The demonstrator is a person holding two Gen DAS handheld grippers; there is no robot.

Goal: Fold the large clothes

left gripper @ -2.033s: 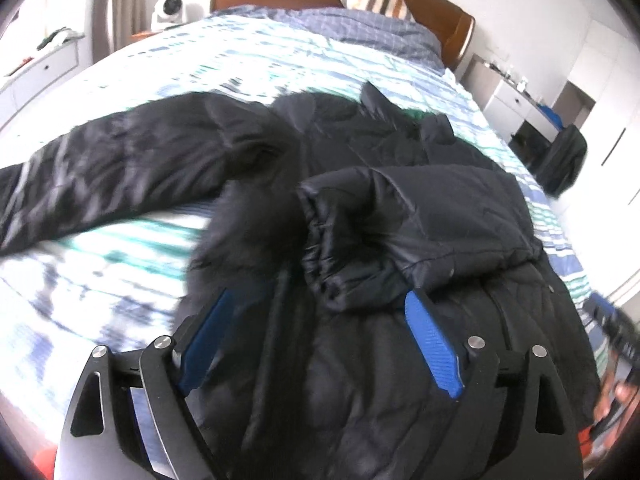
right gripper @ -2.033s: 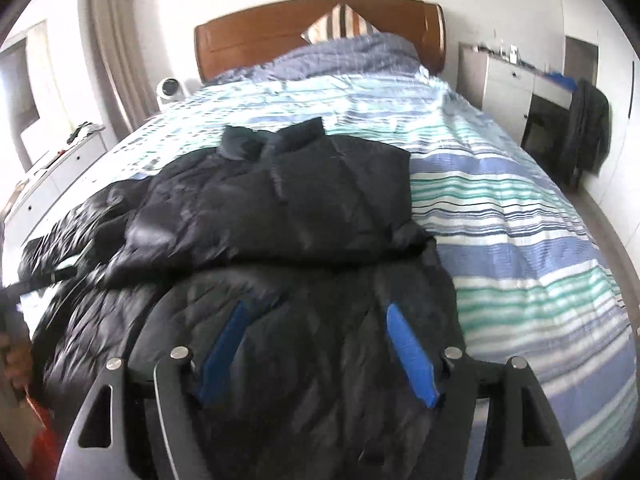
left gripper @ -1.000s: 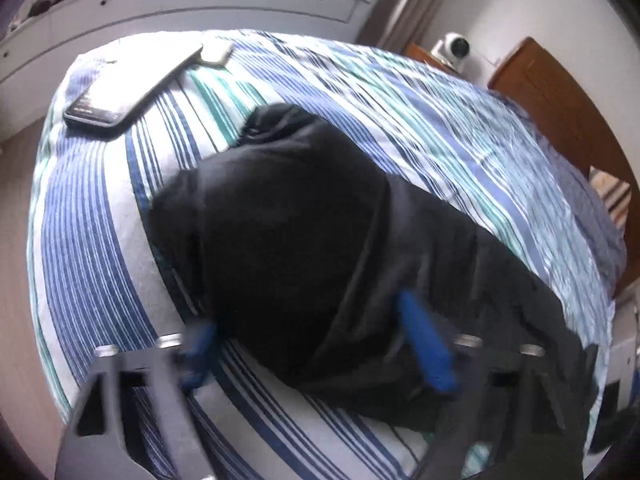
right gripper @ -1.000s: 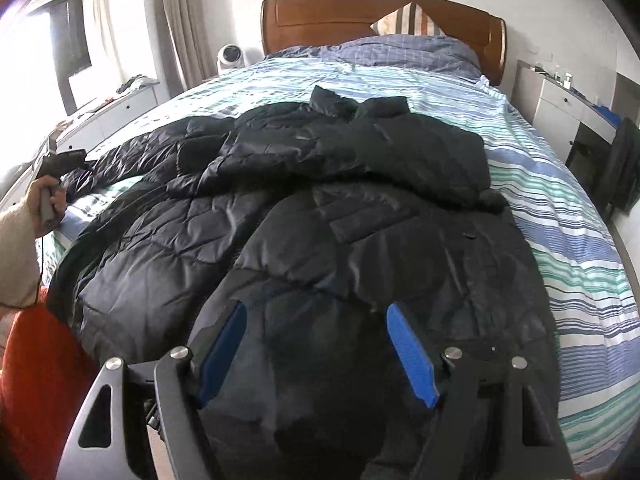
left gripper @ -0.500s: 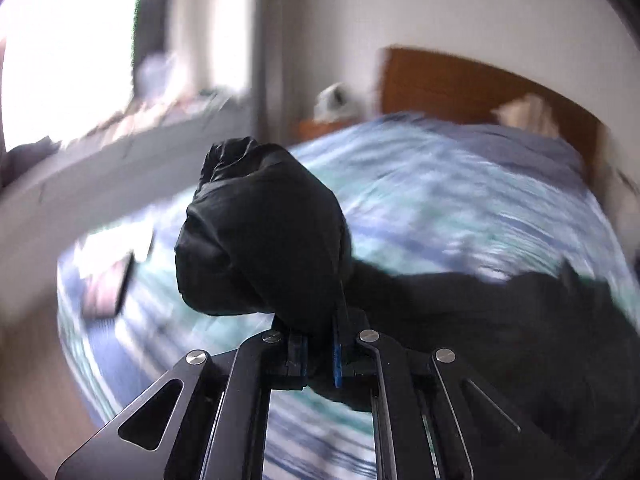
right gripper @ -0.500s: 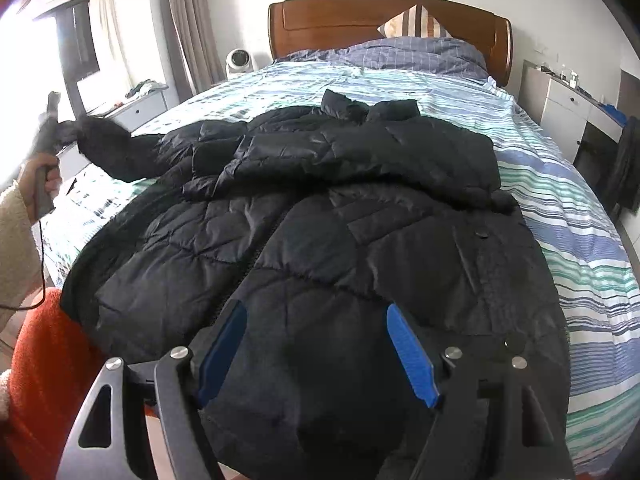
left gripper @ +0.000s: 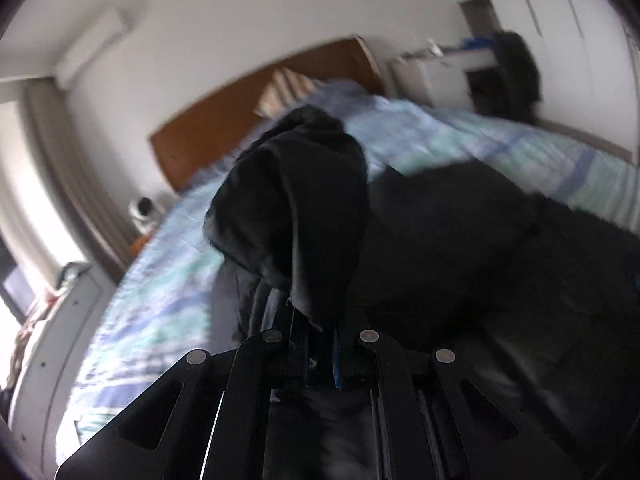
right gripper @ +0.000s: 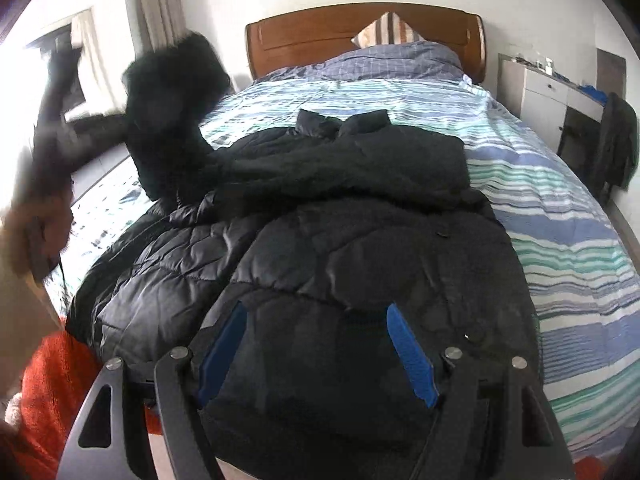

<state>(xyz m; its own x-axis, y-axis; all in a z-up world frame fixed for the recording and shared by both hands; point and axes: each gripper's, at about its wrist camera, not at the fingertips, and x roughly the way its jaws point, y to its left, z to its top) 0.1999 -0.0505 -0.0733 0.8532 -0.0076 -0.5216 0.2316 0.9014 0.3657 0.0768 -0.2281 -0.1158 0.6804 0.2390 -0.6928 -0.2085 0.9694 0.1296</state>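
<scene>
My left gripper (left gripper: pixel 320 354) is clamped on the black jacket's sleeve (left gripper: pixel 296 204), which bunches just ahead of it above the bed (right gripper: pixel 560 216); my right gripper (right gripper: pixel 316 350) hangs wide and empty over the jacket (right gripper: pixel 360 248) hem

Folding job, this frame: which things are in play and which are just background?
In play:
- black quilted puffer jacket spread on the bed
- its sleeve cuff, clamped in the left gripper
- right gripper, fingers apart above the hem, holding nothing

Background:
- striped blue-green bedspread
- wooden headboard
- striped pillow
- white dresser
</scene>
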